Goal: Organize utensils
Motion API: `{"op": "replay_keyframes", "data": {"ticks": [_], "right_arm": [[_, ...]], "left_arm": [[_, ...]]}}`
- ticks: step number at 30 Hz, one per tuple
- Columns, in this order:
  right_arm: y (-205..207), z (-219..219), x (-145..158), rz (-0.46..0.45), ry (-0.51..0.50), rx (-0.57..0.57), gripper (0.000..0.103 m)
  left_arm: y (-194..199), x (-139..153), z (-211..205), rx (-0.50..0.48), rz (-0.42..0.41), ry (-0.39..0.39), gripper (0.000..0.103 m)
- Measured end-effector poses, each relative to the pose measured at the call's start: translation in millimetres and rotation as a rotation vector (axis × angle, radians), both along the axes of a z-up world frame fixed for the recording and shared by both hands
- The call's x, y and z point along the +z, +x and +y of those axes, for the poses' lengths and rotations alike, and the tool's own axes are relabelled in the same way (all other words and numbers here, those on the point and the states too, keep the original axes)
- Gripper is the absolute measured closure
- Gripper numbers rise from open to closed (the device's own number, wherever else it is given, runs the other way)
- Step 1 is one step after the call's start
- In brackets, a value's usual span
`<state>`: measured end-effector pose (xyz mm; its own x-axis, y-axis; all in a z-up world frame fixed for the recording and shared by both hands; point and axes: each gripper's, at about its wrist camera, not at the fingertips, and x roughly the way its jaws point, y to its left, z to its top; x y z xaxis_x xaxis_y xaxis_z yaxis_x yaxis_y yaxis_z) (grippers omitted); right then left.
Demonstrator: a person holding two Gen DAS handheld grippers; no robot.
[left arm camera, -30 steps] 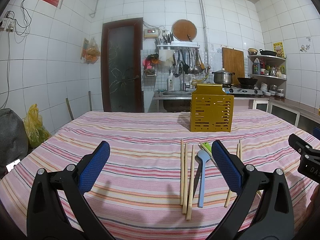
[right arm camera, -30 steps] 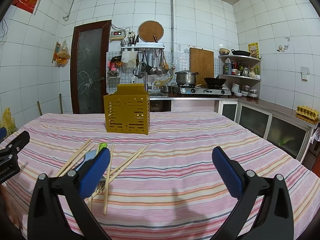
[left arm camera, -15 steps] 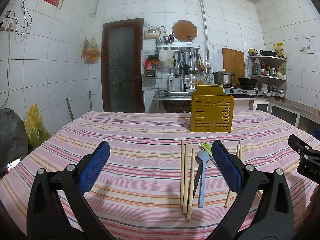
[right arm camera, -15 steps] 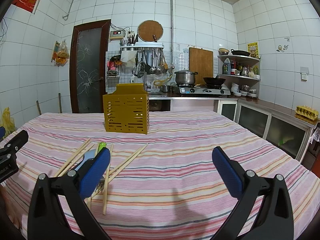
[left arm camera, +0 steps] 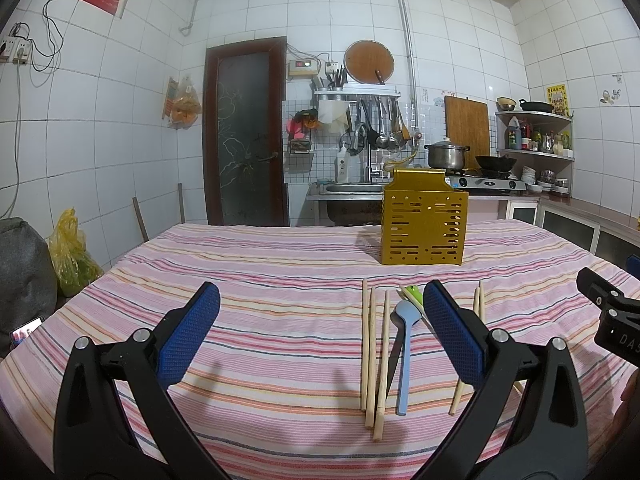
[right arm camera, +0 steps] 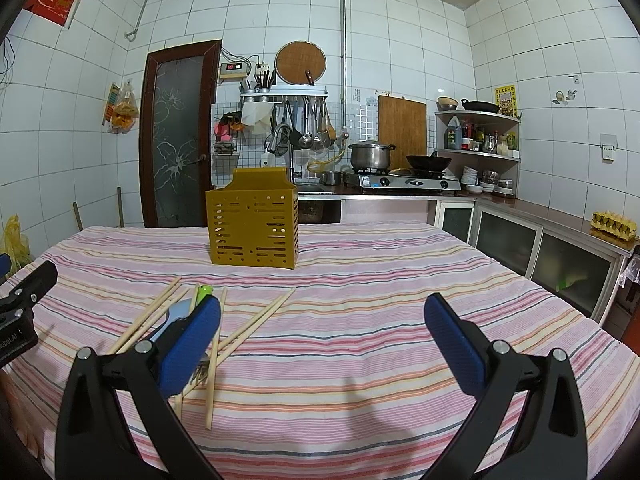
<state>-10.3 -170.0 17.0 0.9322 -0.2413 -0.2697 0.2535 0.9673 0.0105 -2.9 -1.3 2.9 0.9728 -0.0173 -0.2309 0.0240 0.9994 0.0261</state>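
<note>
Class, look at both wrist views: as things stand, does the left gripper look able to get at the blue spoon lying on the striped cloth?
Probably yes. The left gripper is open and holds nothing, and the blue spoon lies flat just ahead, a little to its right. Chopsticks lie close alongside, and a dark utensil is partly under it, which may crowd the grasp.

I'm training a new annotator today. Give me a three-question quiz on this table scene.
1. True or false: both tongs, left tongs and right tongs, are open and empty.
2. What colour is the spoon lying among the chopsticks?
3. The slotted utensil holder stands: A) beyond the utensils, B) nearer than them, C) tipped over.

Key: 1 true; 2 light blue; 3 A.
</note>
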Motion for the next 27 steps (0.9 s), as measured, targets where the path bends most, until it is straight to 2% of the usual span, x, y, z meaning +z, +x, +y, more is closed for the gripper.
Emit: {"op": "replay_keyframes", "data": {"ticks": [21, 23, 25, 27], "right_arm": [[0, 6, 1, 0.018, -0.023, -0.009, 0.004], [2, 8, 4, 0.03, -0.036, -0.001, 0.004], [8, 12, 9, 0.031, -0.065, 0.005, 0.004], [18, 16, 15, 0.033, -0.111, 0.002, 0.004]], "left_arm": [[0, 2, 4, 0.028, 0.005, 0.002, 0.005], [7, 4, 3, 0.014, 0.032, 0.021, 0.005], [15, 10, 1, 0.015, 0.027, 0.071, 0.005], [23, 16, 1, 0.007, 0.027, 0.088, 0.005]]}}
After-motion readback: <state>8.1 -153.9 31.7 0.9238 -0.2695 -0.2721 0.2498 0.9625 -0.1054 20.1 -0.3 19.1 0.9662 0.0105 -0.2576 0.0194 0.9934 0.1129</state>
